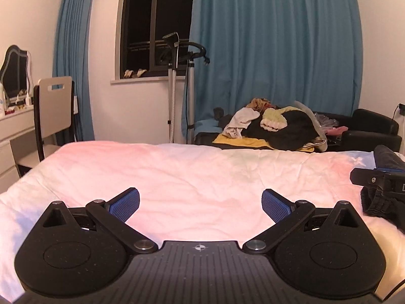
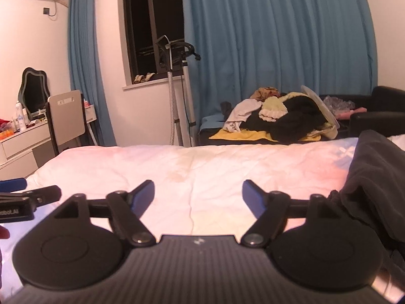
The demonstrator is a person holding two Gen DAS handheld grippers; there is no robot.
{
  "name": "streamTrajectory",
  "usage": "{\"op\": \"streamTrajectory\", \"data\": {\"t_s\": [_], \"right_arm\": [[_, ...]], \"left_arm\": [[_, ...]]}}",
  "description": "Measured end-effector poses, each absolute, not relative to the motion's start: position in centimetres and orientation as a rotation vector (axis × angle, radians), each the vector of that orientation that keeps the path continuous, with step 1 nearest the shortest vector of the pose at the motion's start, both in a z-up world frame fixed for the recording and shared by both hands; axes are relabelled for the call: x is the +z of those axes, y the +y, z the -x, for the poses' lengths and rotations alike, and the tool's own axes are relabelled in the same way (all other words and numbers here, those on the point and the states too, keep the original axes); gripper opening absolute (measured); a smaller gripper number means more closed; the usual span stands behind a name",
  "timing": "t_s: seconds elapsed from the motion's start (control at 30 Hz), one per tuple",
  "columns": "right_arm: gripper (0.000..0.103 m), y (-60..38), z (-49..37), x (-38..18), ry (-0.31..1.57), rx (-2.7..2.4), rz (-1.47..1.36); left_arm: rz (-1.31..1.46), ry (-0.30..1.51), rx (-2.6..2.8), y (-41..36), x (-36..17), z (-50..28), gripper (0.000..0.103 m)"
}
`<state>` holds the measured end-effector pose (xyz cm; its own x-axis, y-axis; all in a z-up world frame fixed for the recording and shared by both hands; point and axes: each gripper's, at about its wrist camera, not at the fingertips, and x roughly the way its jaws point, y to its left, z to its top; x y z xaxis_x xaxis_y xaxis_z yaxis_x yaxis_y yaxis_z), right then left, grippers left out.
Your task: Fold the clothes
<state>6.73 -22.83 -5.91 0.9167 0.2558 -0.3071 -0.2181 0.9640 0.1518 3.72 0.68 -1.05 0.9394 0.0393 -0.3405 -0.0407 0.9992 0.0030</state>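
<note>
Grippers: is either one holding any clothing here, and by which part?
Nothing is held. The left gripper and right gripper stand open over the bed; the dark garment lies beside the right one.

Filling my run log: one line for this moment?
left gripper open, empty | right gripper open, empty | dark garment on bed, right side

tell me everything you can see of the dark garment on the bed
The dark garment is black or very dark cloth, soft and matte, lying crumpled, not folded, in a heap on the right side of the bed, on its pale pink-white cover. In the left wrist view a gathered, elastic-looking edge shows low on it, perhaps a waistband. The right gripper is beside it with jaws open and nothing between them; its outer finger link seems to meet the cloth's edge. What kind of garment it is cannot be told.
</note>
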Motion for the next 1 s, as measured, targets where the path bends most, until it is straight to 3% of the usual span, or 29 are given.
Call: {"op": "streamTrajectory", "data": {"t_s": [0.2,0.3,0.47,0.6,1.0], "right_arm": [[0.081,-23.1,-5.9,-5.5,0.317,0.243,-0.122],[0.087,-23.1,-5.4,-5.4,0.303,0.234,-0.113],[0.09,-23.3,-5.1,-5.3,0.303,0.234,-0.119],[0.103,-23.4,-4.8,-5.2,0.284,0.222,-0.123],[0.103,-23.9,-5.2,-6.4,0.295,0.183,-0.137]], "left_arm": [[0.002,0.326,0.011,0.3,-0.7,-2.3,0.103],[0.01,0.326,0.022,0.4,-0.7,-2.2,0.103],[-0.018,0.315,0.025,0.0,-0.8,-1.8,0.103],[-0.025,0.315,0.021,-0.1,-0.9,-1.9,0.103],[-0.018,0.32,0.011,0.0,-2.8,-1.9,0.103]]}}
